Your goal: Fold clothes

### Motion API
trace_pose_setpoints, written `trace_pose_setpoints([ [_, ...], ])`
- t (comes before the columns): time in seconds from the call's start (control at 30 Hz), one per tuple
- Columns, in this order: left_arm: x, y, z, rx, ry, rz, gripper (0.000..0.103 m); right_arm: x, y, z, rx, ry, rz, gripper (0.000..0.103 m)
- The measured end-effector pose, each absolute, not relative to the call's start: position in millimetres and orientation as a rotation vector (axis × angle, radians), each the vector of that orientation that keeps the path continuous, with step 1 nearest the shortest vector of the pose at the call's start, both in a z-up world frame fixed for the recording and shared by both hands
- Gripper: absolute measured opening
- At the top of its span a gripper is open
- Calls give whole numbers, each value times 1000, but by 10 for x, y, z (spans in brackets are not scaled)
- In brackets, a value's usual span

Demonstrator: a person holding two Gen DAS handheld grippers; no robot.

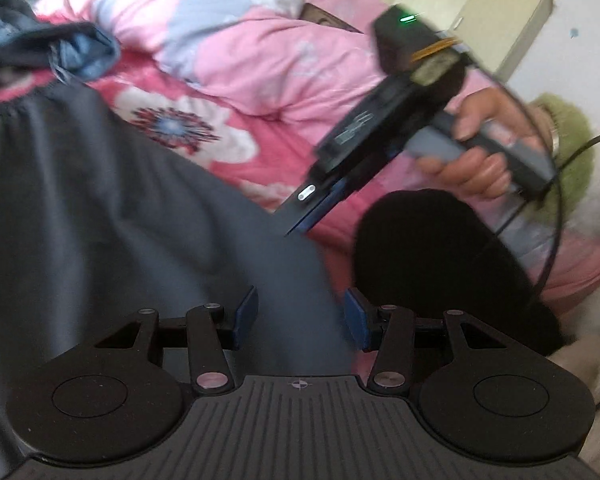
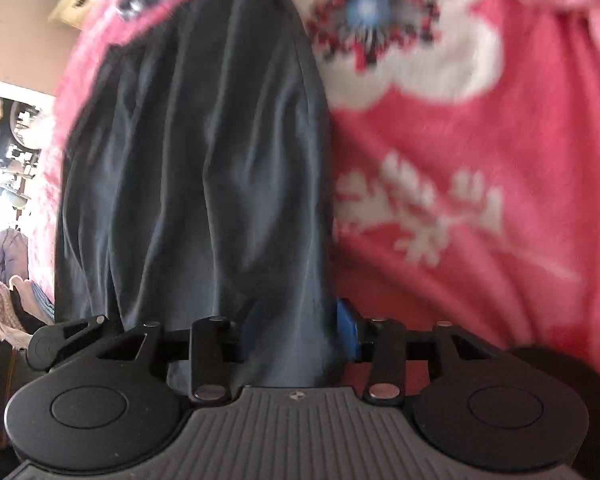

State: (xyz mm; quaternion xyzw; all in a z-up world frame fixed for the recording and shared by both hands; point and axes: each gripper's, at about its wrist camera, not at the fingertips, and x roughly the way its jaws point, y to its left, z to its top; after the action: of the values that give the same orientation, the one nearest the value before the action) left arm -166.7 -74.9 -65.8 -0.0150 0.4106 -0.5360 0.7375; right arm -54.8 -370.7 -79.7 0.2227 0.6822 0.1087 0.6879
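A dark navy garment (image 1: 112,208) with a gathered waistband lies on a pink flowered bedspread (image 1: 284,148). My left gripper (image 1: 300,314) has its blue pads apart, with the garment's cloth lying between them. In the left wrist view my right gripper (image 1: 300,224) points down at the garment's right edge, its fingers close together. In the right wrist view the right gripper (image 2: 298,328) has its pads spread around a bunched fold of the same garment (image 2: 204,168), which stretches away from it.
A pink and blue quilt (image 1: 236,36) is heaped at the back of the bed. Blue denim clothing (image 1: 60,52) lies at the far left. A cream cabinet (image 1: 472,4) stands behind. A black-clad knee (image 1: 432,256) is at the right.
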Motion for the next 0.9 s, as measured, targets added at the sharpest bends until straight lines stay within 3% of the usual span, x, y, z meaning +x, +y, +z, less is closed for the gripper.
trace_pose_setpoints([
  [0.3,-1496,-873,-818,-109,1005,-1080,53,-444,-3414,-778,783,1468,373,48],
  [0.47,-1462,-761,-949,-130,1033,-990,42,-522,-3662,-643,763,1393,302,48],
  [0.77,-1457,-576,-1003,-143,1029,-950,41,-753,-3740,-1104,729,1567,206,48],
  [0.87,-1400,-549,-1036,-126,1027,-934,41,-779,-3635,-1191,722,1584,242,31],
  [0.9,-1384,-565,-1056,-117,1024,-932,41,-787,-3610,-1192,713,1586,253,19],
])
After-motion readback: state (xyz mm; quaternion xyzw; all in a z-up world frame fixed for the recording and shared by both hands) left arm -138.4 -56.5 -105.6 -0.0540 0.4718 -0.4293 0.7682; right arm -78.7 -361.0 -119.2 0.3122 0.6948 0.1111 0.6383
